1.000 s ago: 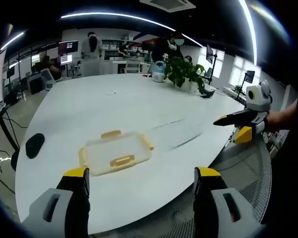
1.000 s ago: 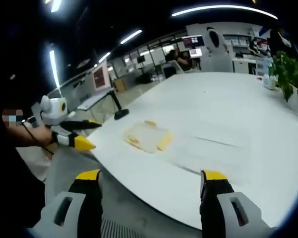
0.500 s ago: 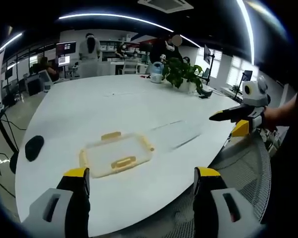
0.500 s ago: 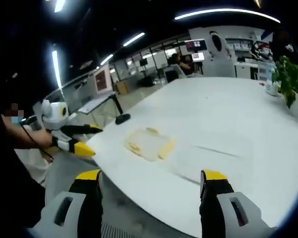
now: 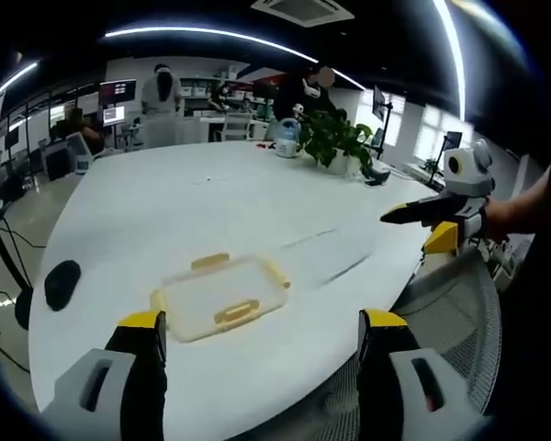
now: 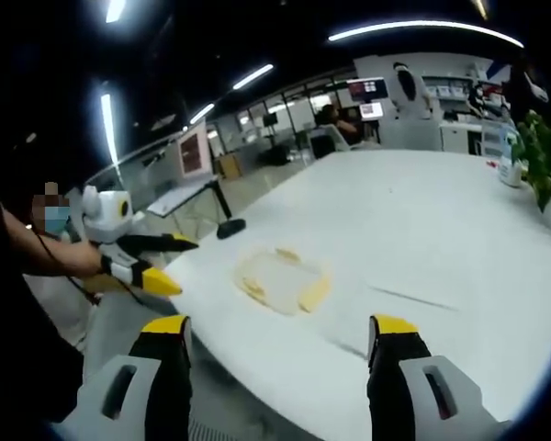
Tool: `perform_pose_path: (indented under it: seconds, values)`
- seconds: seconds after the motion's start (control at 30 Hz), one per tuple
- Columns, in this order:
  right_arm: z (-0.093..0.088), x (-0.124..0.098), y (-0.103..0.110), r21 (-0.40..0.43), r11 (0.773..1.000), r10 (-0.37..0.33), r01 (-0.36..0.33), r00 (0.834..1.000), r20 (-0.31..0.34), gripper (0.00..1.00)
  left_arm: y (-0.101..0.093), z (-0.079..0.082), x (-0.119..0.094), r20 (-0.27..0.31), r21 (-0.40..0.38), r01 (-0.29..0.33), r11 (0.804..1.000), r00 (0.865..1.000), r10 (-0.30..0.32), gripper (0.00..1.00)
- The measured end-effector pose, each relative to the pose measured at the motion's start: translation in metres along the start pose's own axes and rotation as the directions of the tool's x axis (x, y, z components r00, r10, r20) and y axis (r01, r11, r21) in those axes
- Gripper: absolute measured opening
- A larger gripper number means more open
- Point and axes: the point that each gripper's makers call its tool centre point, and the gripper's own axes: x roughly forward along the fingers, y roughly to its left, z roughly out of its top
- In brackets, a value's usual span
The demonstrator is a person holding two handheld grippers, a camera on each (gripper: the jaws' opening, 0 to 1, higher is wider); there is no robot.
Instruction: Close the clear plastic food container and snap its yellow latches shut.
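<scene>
A clear plastic food container [image 5: 219, 294] with yellow latches lies flat on the white table [image 5: 220, 202], lid on, near the front edge. In the right gripper view the container [image 6: 280, 280] lies left of centre on the table [image 6: 422, 239]. My left gripper [image 5: 257, 331] stands open above the table edge, short of the container, with nothing between its jaws. My right gripper [image 6: 280, 335] is also open and empty, well back from the container. The right gripper [image 5: 432, 216] shows at the right of the left gripper view; the left gripper [image 6: 151, 262] shows at the left of the right gripper view.
A black mouse-like object [image 5: 61, 282] lies at the table's left edge. A potted plant [image 5: 338, 138] and a blue jug [image 5: 288, 136] stand at the far side. A mesh chair [image 5: 459, 312] is by the table's right. People [image 5: 161, 92] stand at desks behind.
Both views have drifted slightly; the container sits a little lower and nearer in each. The other gripper has edged closer to the table in each view. Jaws stay open.
</scene>
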Motion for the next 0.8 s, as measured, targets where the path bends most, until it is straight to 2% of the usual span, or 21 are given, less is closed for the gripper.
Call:
perform_pose_path:
  seconds: [0.37,0.8]
  values:
    - [0.011,0.013,0.009,-0.013,1.0,0.0,0.0,1.0,0.013,0.79,0.011,0.003,0.0,-0.005,0.019,0.027,0.999,1.0,-0.027,0.87]
    - [0.015,0.021,0.011,-0.022,1.0,-0.001,0.001,1.0,0.021,0.78,0.012,0.0,-0.002,-0.032,0.065,0.06,0.996,0.998,-0.058,0.87]
